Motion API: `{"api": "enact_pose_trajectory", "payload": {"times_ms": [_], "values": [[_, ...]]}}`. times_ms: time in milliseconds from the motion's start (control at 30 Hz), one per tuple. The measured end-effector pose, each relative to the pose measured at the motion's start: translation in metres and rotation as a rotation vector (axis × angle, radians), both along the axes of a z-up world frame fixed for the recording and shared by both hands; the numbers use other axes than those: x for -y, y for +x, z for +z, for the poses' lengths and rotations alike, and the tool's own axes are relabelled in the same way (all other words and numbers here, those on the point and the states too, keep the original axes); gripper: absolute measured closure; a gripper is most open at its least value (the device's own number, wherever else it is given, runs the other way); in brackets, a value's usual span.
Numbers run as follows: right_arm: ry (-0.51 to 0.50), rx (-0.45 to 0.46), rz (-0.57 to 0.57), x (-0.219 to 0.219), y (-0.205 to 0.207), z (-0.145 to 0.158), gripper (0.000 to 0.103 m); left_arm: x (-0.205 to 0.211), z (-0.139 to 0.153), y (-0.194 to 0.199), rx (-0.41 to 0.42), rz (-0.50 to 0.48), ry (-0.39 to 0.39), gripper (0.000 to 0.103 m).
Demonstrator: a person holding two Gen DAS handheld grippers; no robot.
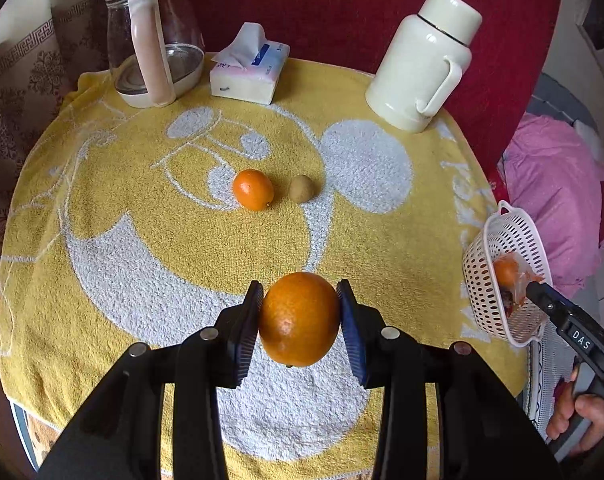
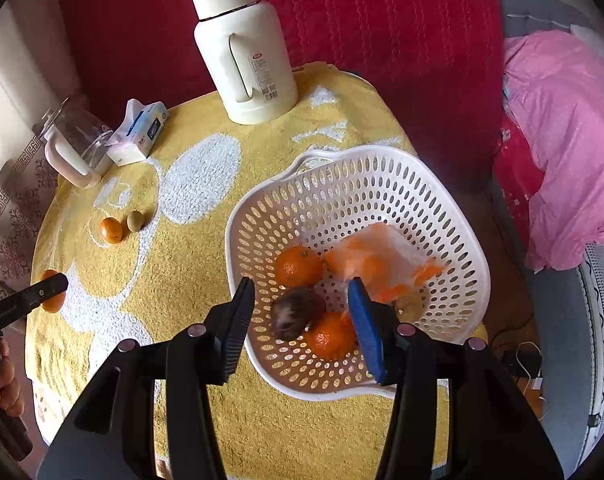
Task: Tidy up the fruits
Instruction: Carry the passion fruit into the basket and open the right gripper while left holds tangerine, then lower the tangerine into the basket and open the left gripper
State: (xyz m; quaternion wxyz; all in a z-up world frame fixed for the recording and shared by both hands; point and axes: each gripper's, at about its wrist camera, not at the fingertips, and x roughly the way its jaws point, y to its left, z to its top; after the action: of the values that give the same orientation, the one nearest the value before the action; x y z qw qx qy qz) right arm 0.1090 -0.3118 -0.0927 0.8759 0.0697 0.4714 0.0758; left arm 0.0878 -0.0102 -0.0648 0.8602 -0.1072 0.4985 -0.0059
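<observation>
The left gripper (image 1: 298,322) has its pads pressed on both sides of a big orange (image 1: 300,319), which hangs clear of the yellow towel (image 1: 122,184) – well to the left of the white basket (image 2: 453,216). It's smooth, round and glossy, so my worry is it rolls out of that two-point pinch on the way over, or bounces off the basket's rim if let go too high.

The right gripper (image 2: 302,316) hovers over the basket with its jaws apart, gripping nothing I can see. A bagged piece of fruit (image 2: 381,264) lies blurry just past its blue pad, alongside two oranges and a dark fruit.

Left of the basket, a small orange (image 1: 254,189) and a kiwi (image 1: 302,189) sit on the towel, just beside each other.
</observation>
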Motion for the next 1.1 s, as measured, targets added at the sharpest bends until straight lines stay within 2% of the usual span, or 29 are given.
{"api": "enact_pose_trajectory", "payload": {"times_ms": [167,333,1100], "values": [[0.004,0.015,0.019,0.005,-0.008,0.003,0.053,0.01,0.009,-0.006,0.019,0.014,0.003,0.065],[0.002,0.027,0.02,0.019,-0.022,0.006,0.053,0.035,0.013,-0.004,0.032,-0.021,0.005,0.065],[0.003,0.044,-0.13,0.116,-0.081,0.014,0.053,0.216,0.007,0.038,0.039,-0.384,0.003,0.065]]}}
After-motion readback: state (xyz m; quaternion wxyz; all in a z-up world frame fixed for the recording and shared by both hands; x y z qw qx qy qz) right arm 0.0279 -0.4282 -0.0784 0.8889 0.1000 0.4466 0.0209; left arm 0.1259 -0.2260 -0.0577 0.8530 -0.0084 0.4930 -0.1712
